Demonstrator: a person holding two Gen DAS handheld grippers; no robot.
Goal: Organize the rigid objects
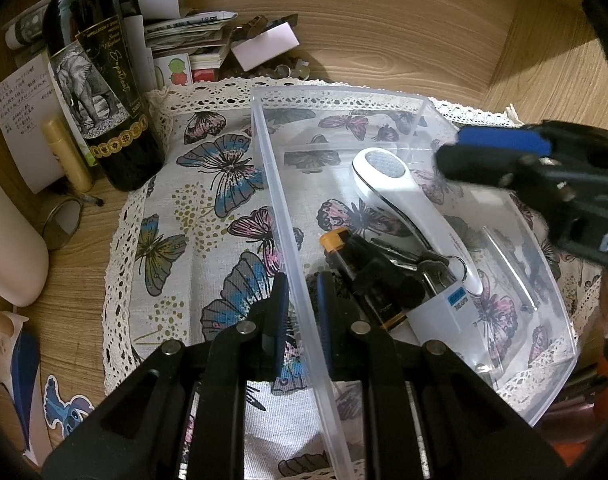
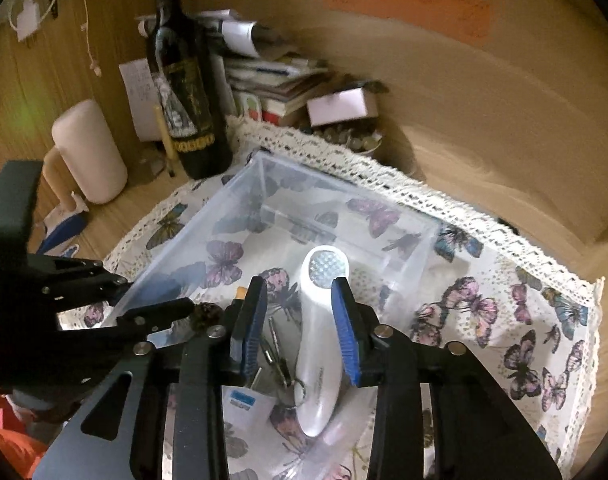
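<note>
A clear plastic bin (image 1: 552, 292) (image 2: 207, 240) sits on a butterfly cloth. Inside lie a white handheld device (image 1: 408, 208) (image 2: 320, 360), a black and orange tool (image 1: 368, 272), keys (image 1: 428, 268) (image 2: 277, 360) and a small white box with a blue label (image 1: 444, 312) (image 2: 243, 404). My left gripper (image 1: 301, 316) is shut on the bin's left wall, one finger each side. My right gripper (image 2: 299, 320) is open above the white device, not touching it; it also shows in the left wrist view (image 1: 500, 152).
A dark wine bottle (image 1: 103, 80) (image 2: 187, 92) stands at the back left by a paper stack (image 1: 183, 28) (image 2: 271, 76), a small white box (image 1: 263, 46) and coins. A cream cylinder (image 2: 89, 152) and a round lens (image 1: 61, 224) lie left on the wooden desk.
</note>
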